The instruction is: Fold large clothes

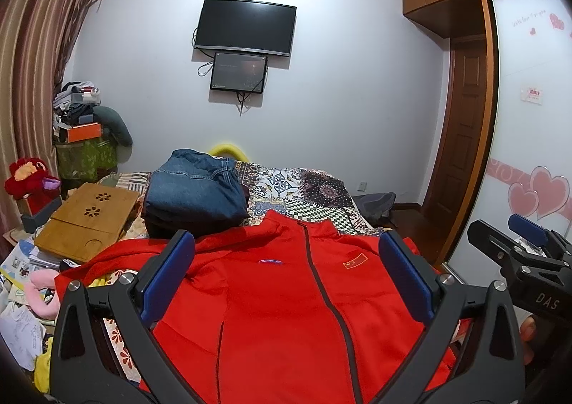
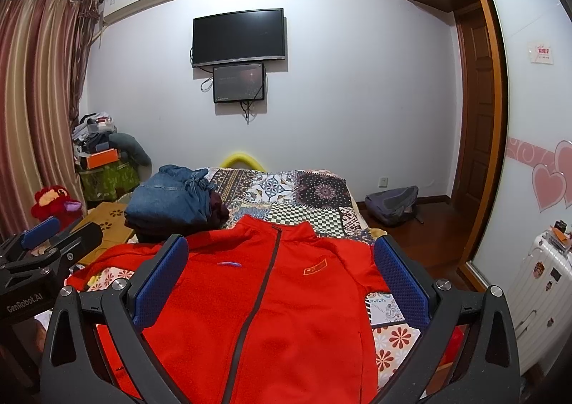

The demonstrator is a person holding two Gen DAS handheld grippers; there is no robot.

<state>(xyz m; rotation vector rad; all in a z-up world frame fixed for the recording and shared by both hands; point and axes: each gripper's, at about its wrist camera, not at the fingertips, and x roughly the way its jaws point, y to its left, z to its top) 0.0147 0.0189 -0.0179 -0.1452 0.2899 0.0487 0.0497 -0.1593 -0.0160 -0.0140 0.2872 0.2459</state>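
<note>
Red jacket (image 1: 286, 296) lies front-up and flat on the patchwork bedspread (image 1: 314, 189), dark zip closed, small flag patch on chest, smooth knit. My left gripper (image 1: 286, 282) and right gripper (image 2: 282, 282) hover above it, jaws wide, empty. Folded jeans (image 1: 193, 189) sit beyond the collar.

My two wrist cameras look from the near edge of the bed (image 1: 321, 189) toward its far edge and the wall with the television (image 1: 246, 26). Both sit low and close above the red jacket (image 1: 286, 296). The left view stands more to the left; both share the jacket, the folded jeans (image 2: 171, 196) and the wall.
</note>
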